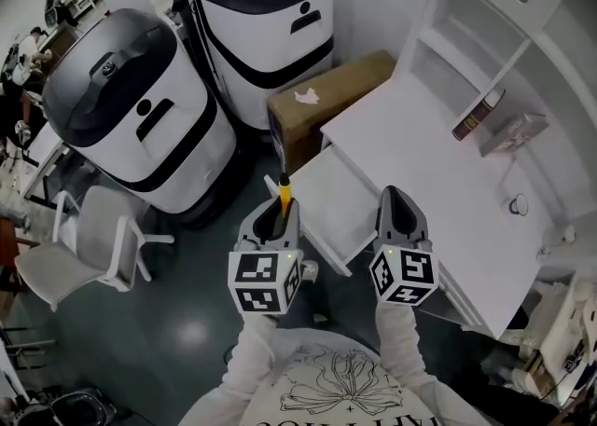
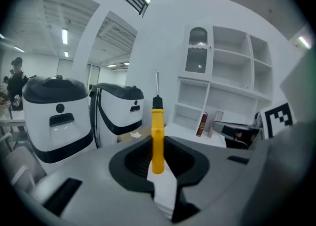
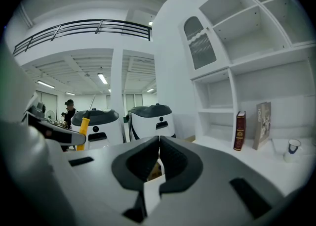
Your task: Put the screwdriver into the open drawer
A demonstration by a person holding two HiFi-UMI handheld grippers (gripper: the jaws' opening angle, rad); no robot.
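Observation:
A screwdriver with a yellow handle and a thin metal shaft stands upright in my left gripper, which is shut on its handle. In the left gripper view the yellow handle sits between the dark pads and the shaft points up. The white open drawer juts out from under the white desk, just ahead and right of the screwdriver's tip. My right gripper hovers over the drawer's right part, jaws shut with nothing between them. From the right gripper view the screwdriver shows at far left.
A cardboard box stands on the floor beside the desk, just beyond the drawer. Two large white and black machines fill the back left. A white chair is at the left. A red book and a cup rest on the desk.

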